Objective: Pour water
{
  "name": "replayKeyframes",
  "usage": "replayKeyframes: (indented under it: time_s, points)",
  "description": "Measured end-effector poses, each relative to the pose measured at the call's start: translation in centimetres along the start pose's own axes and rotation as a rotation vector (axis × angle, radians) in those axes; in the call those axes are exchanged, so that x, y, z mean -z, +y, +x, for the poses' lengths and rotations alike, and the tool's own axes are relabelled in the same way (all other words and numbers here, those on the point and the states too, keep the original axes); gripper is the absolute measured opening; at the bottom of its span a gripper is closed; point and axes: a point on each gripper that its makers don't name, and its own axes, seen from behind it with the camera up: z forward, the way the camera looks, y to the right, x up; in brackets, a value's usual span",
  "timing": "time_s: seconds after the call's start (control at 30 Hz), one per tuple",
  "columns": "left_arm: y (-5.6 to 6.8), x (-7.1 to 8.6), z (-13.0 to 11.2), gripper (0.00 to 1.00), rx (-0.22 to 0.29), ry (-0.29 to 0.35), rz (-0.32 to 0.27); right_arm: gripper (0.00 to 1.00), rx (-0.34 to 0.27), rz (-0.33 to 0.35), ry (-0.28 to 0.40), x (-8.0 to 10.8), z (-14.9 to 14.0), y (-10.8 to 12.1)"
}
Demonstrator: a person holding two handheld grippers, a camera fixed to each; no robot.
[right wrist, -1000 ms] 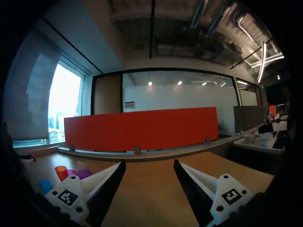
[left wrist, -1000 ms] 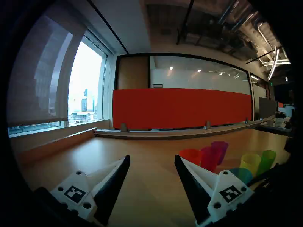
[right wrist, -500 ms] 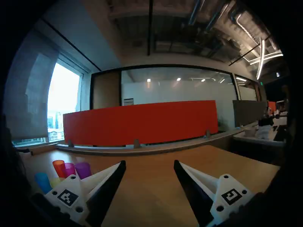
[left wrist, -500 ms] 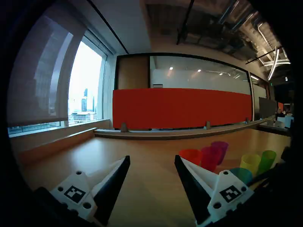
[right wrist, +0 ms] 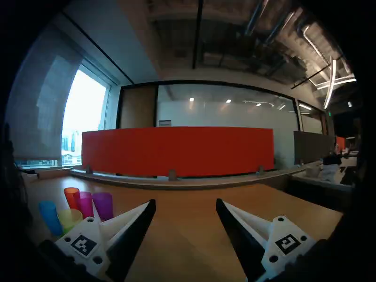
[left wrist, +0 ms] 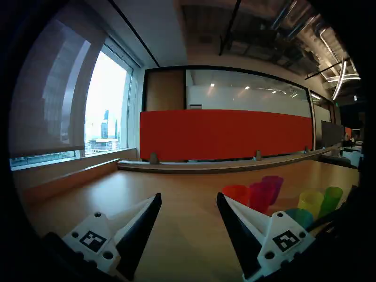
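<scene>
Here, left tongs (left wrist: 188, 194) are spread wide, low over the wooden desk (left wrist: 178, 181), with nothing between the fingers. Plastic cups stand upright just right of the right finger: orange cup (left wrist: 236, 191), pink cup (left wrist: 257, 196), purple cup (left wrist: 273, 184) behind, then yellow cup (left wrist: 310, 202), green cup (left wrist: 333, 196), and blue cup (left wrist: 303, 216) nearest. Cup contents: cannot tell. Right tongs (right wrist: 185, 200) are likewise released and empty over bare desk, the same cups to their far left, partly behind the left finger. A red partition (left wrist: 225, 134) runs along the desk's far edge. There is a bright window (left wrist: 105, 113) on the left.
</scene>
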Motion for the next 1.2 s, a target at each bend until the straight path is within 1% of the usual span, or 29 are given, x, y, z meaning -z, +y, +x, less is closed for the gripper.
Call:
replayKeyframes:
  time_s: [0.27, 0.47, 0.67, 0.77, 1.2]
  points:
    - [0.1, 0.0, 0.0, 0.87, 0.0, 0.0, 0.0, 0.99, -0.014, -0.01, -0.014, -0.2, -0.9, 0.6]
    - [0.0, 0.0, 0.0, 0.87, 0.0, 0.0, 0.0, 0.99, -0.003, -0.012, -0.029, -0.3, -1.3, 0.7]
    - [0.0, 0.0, 0.0, 0.87, 0.0, 0.0, 0.0, 0.99, 0.013, -0.033, -0.051, -0.4, -1.9, 1.2]
    - [0.0, 0.1, 0.0, 0.87, 0.0, 0.0, 0.0, 0.99, 0.011, -0.037, -0.058, -0.4, -2.0, 1.3]
    - [0.0, 0.1, 0.0, 0.87, 0.0, 0.0, 0.0, 0.99, 0.01, -0.026, -0.064, -0.4, -1.9, 1.0]
